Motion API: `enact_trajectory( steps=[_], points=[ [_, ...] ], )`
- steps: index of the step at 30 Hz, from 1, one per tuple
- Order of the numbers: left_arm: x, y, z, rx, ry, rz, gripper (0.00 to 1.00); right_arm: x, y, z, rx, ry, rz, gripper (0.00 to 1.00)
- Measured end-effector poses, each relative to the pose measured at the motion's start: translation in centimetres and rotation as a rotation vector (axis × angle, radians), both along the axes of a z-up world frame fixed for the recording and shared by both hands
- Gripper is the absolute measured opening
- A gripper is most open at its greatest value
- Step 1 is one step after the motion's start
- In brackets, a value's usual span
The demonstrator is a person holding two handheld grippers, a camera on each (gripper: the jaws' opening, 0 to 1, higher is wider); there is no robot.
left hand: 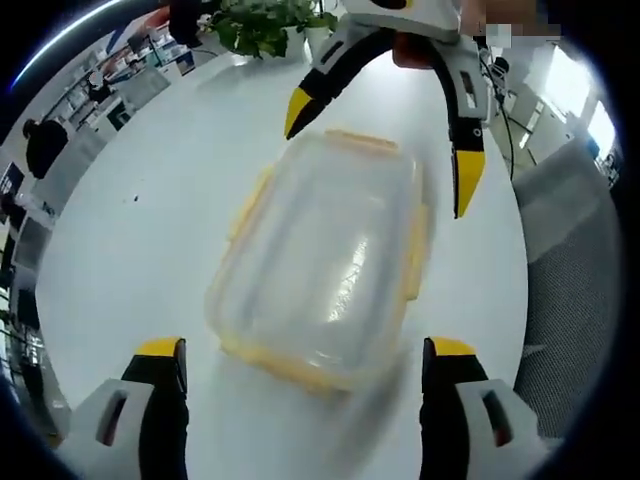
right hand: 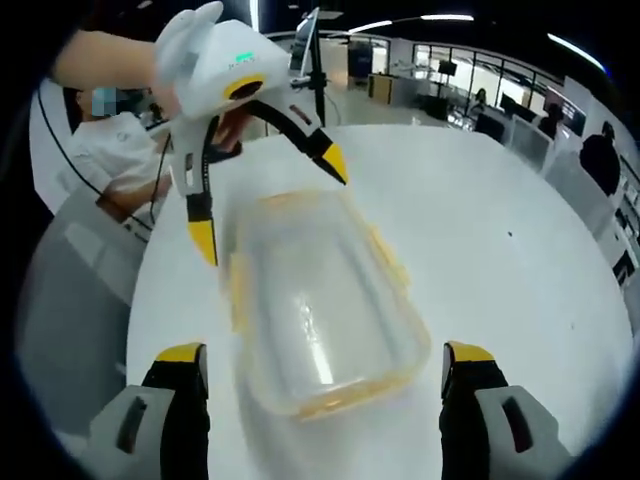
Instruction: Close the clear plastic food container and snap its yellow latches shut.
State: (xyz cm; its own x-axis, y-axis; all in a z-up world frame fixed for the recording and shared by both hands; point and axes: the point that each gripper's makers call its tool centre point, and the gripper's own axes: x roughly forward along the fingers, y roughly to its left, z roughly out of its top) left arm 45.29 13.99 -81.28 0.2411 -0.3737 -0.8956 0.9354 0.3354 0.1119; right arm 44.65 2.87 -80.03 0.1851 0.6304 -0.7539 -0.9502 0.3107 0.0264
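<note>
A clear plastic container (left hand: 325,255) with its lid on lies flat on a round white table (left hand: 150,200), its yellow latches (left hand: 250,200) running along the long sides and ends. In the left gripper view the left gripper (left hand: 305,355) has its yellow-tipped jaws spread wide at the near end of the container, gripping nothing, while the right gripper (left hand: 385,150) reaches in from the far side with its jaws splayed around the far end of the box, also holding nothing. The right gripper view shows the same scene from the opposite end: the container (right hand: 320,305) sits between the right gripper's (right hand: 325,365) wide-open jaws, and the left gripper (right hand: 270,205) straddles the far end. The box is motion-blurred in both views, so whether the latches are snapped down is hard to tell. A potted plant (left hand: 265,25) stands at the table's far edge.
</note>
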Motion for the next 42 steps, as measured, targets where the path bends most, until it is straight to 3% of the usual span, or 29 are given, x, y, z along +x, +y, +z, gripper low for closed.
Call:
enact_trajectory(
  steps=[19,42],
  points=[
    [-0.9,1.9,-0.6,-0.037,0.017,0.090,0.98,-0.2,-1.1,0.8,0.068,-0.007,-0.094,0.97],
    [-2.8,3.9,-0.7,-0.144,0.035,0.270,0.98,-1.7,-2.6,2.3,0.161,-0.011,-0.198,0.97]
  ],
)
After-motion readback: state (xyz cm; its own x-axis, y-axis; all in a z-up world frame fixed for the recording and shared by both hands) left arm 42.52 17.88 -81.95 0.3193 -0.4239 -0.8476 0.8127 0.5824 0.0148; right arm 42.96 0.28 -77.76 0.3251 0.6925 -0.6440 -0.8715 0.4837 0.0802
